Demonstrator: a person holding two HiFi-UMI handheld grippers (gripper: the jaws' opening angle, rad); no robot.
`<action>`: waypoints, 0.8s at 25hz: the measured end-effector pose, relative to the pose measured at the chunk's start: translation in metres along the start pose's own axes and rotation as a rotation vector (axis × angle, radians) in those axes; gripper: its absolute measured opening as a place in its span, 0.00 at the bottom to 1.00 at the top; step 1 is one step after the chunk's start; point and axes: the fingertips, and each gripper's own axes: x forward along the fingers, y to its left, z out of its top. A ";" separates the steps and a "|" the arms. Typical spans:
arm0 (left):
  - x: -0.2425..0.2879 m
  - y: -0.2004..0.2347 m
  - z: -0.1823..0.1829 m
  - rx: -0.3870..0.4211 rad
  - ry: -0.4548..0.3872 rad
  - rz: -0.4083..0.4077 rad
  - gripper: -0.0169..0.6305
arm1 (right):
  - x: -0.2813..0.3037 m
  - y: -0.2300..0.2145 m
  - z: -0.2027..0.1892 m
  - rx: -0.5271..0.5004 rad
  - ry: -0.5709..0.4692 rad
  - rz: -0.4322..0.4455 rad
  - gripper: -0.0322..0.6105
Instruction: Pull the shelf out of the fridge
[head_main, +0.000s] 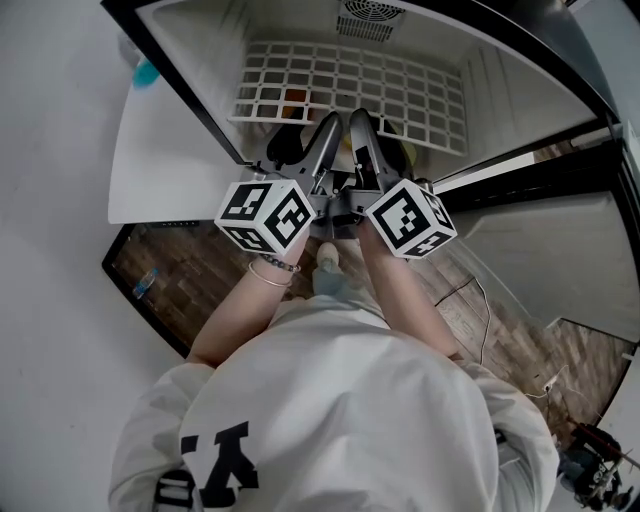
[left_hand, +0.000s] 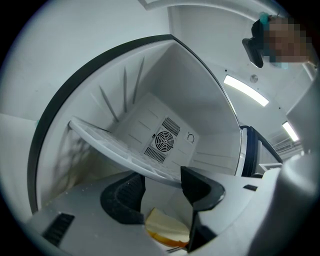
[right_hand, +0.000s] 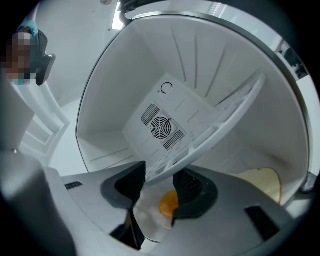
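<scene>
The white grid shelf lies across the open fridge and reaches toward me. Both grippers meet its front rim side by side, with their marker cubes close together. The left gripper has the rim of the shelf slanting between its black fingertips, which press on it; in its own view the left gripper is only slightly narrowed. The right gripper also clamps the rim of the shelf, which fills the gap at the tips of the right gripper.
Below the shelf sit a pale slice of food and an orange piece on a plate. A fan vent marks the back wall. The white fridge door stands open at the left, and a wood-pattern floor lies underneath.
</scene>
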 end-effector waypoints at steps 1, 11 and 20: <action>-0.001 -0.001 0.000 0.000 0.002 -0.001 0.38 | -0.001 0.000 0.000 -0.002 -0.001 -0.002 0.34; -0.011 -0.005 -0.003 0.000 0.008 -0.013 0.37 | -0.011 0.003 -0.003 -0.005 -0.006 -0.010 0.34; -0.019 -0.009 -0.004 0.004 0.009 -0.021 0.37 | -0.020 0.006 -0.005 -0.001 -0.017 -0.014 0.34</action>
